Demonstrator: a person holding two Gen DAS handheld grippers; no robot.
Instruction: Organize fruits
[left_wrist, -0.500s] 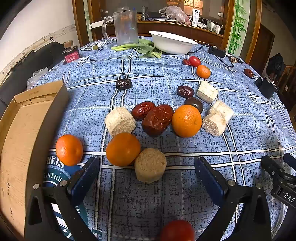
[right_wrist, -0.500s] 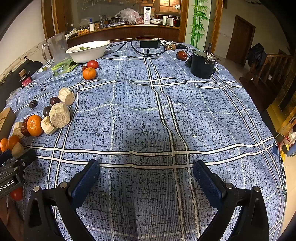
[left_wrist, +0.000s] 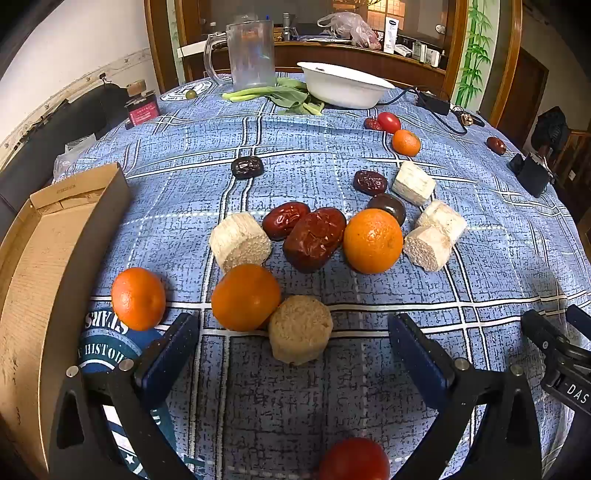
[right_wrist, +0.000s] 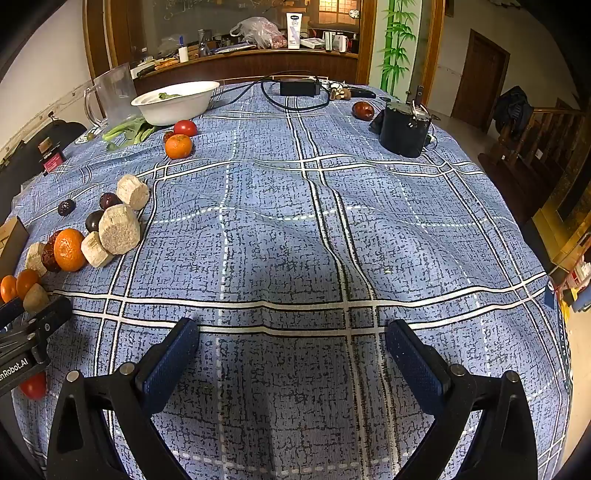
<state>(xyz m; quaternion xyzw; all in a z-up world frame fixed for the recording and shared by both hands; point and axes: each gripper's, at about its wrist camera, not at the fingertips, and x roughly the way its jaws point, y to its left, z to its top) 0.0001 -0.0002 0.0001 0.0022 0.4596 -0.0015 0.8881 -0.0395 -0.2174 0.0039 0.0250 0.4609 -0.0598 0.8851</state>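
Nearest the left hand-held gripper (left_wrist: 293, 343), a red tomato (left_wrist: 354, 459) lies under and behind its fingertips, at the bottom edge of the left wrist view. The jaws are spread wide with nothing clasped — a released stance that suits choosing a target, not carrying one. Just ahead, between the blue pads, sits a tan cut chunk (left_wrist: 300, 328), touching an orange (left_wrist: 245, 297) on its left; a second orange (left_wrist: 138, 298) lies further left, beside the wall of the cardboard box (left_wrist: 92, 236). The box stands open at the gripper's left, probably as the place to sort the fruit into, so the closest oranges look like the easy first picks.

Beyond these is a loose cluster: a pale chunk (left_wrist: 240, 242), two red dates (left_wrist: 314, 238), a larger orange (left_wrist: 373, 240) and more pale chunks to the right. Farther still lie dark dates, a small orange (left_wrist: 406, 143) with a small tomato (left_wrist: 388, 122), then the white bowl (left_wrist: 345, 86) and a clear jug (left_wrist: 251, 55).

The right hand-held gripper (right_wrist: 291, 354) is likewise released and empty — it hangs over bare blue checked cloth on the surface (right_wrist: 332, 221), with all the fruit off to its left, seemingly waiting in reserve. Nothing appears sorted yet.
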